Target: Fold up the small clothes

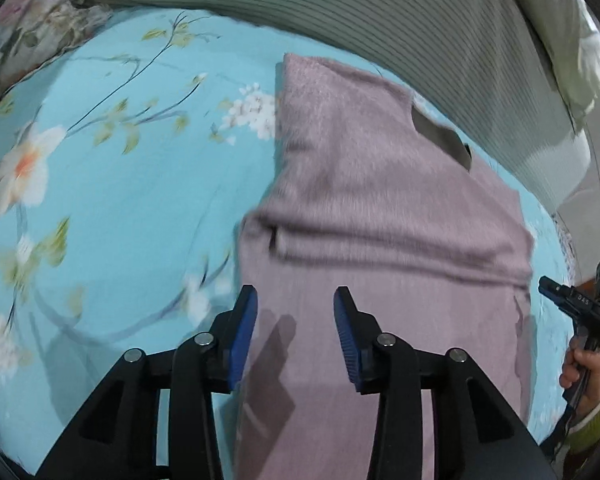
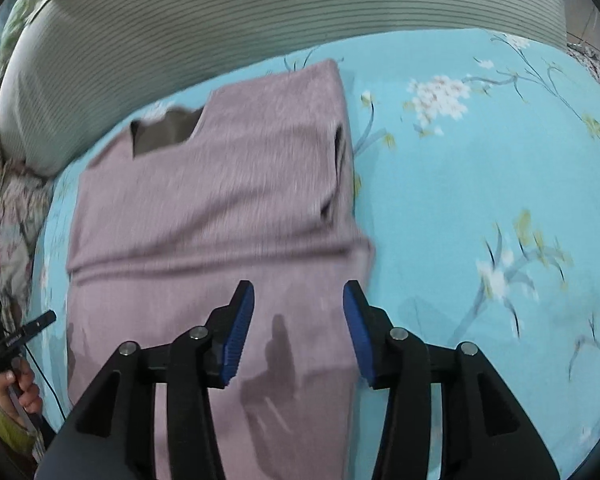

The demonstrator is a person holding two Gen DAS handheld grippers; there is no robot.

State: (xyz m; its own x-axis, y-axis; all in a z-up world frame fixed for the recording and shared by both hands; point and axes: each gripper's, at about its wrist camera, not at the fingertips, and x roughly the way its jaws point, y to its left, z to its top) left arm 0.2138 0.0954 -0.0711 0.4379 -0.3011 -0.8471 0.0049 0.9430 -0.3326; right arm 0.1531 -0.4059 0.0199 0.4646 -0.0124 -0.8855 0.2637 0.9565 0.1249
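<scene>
A mauve knit sweater lies flat on the blue floral bedsheet, sleeves folded in over the body, neck opening toward the far side. It also shows in the right wrist view. My left gripper is open and empty, hovering above the sweater's lower left part. My right gripper is open and empty, hovering above the sweater's lower right part. The right gripper also shows at the right edge of the left wrist view, and the left gripper at the left edge of the right wrist view.
A grey-green striped pillow lies along the far side of the bed, also in the right wrist view. A floral quilt is bunched at the far left corner. Bare sheet spreads to the sweater's right.
</scene>
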